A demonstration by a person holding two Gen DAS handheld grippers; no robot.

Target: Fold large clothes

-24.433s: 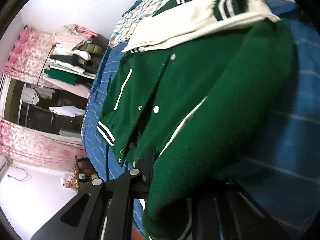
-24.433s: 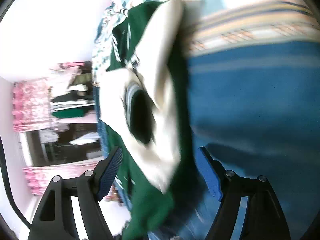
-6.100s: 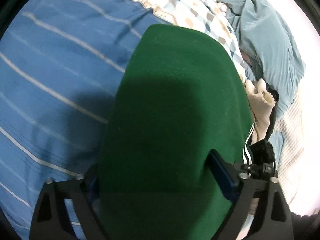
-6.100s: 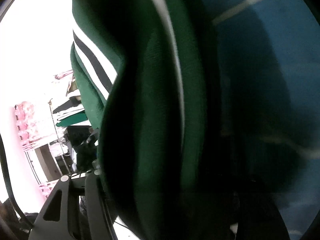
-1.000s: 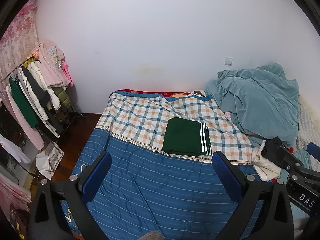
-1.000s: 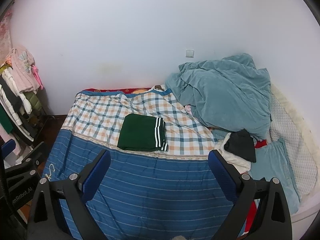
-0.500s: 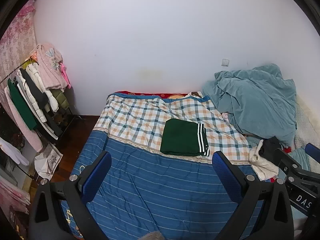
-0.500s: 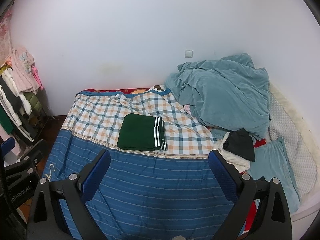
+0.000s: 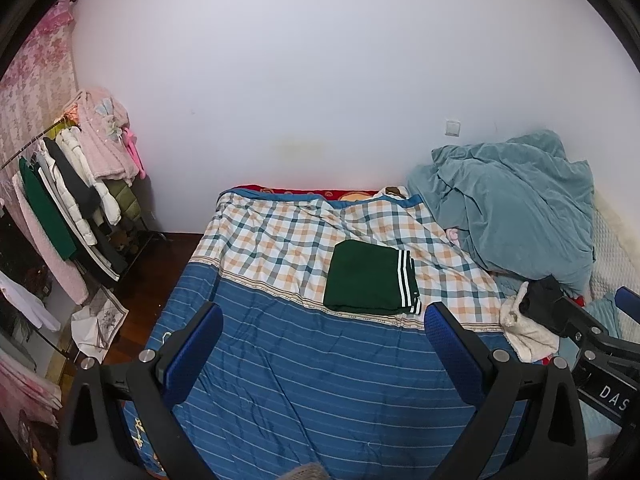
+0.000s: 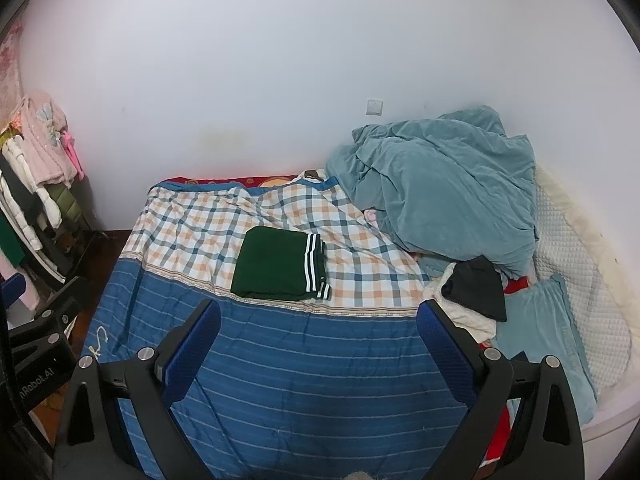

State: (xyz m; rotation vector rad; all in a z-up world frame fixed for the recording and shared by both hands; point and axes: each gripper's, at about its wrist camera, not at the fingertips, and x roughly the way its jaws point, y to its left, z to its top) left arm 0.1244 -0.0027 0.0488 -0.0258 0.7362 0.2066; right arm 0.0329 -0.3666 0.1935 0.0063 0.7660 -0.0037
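Observation:
The green jacket point(image 9: 370, 278) lies folded into a flat rectangle on the checked part of the bed cover, its white-striped hem on the right side; it also shows in the right wrist view point(image 10: 280, 264). My left gripper point(image 9: 322, 346) is open and empty, held well back and above the bed's near end. My right gripper point(image 10: 318, 340) is open and empty too, also far from the jacket. Part of the right gripper's body shows at the right edge of the left wrist view point(image 9: 592, 336).
The bed cover point(image 9: 320, 380) is blue striped near me. A teal duvet point(image 10: 440, 184) is heaped at the back right, with a black and cream clothes pile point(image 10: 472, 292) and a teal pillow point(image 10: 544, 328). A rack of hanging clothes point(image 9: 68, 208) stands left.
Both views have shifted only slightly in the last second; the folded jacket lies still. Six seconds ago both grippers were close on the green fabric; now both are open and far back.

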